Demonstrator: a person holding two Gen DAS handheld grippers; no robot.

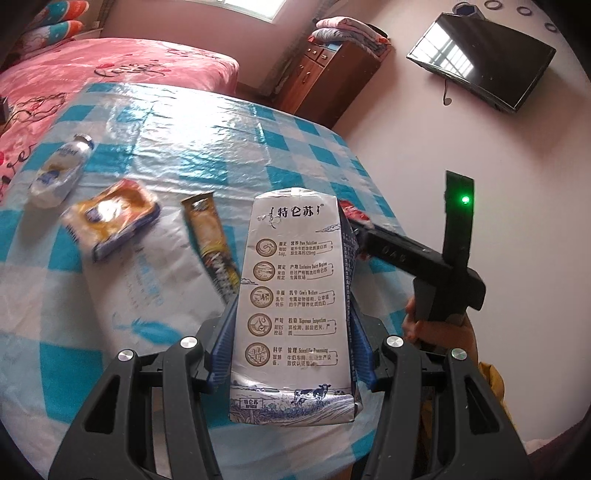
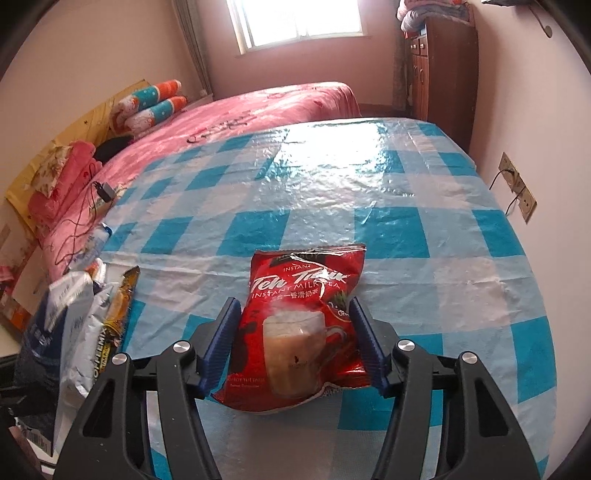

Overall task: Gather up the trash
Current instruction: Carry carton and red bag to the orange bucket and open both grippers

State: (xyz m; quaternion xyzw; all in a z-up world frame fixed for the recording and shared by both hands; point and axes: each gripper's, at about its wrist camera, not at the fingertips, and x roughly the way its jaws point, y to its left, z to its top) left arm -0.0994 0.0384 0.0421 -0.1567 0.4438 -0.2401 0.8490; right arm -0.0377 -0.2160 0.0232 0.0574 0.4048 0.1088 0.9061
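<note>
A bright window (image 2: 295, 22) lights pale pink walls (image 2: 110, 48), a pink bed (image 2: 266, 107), a brown cupboard (image 2: 443, 66) and a wall TV (image 1: 480, 59).

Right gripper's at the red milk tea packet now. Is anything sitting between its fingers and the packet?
Nothing visible. The red foil milk tea packet lies between the right gripper's blue pads, with only the blue checked plastic tablecloth beneath it. The gold coffee-mix stick lies off to the left, clear of the fingers.

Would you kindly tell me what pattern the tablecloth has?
The tablecloth is a blue, pale-blue and white check under glossy plastic; the right wrist view shows it best.
</note>
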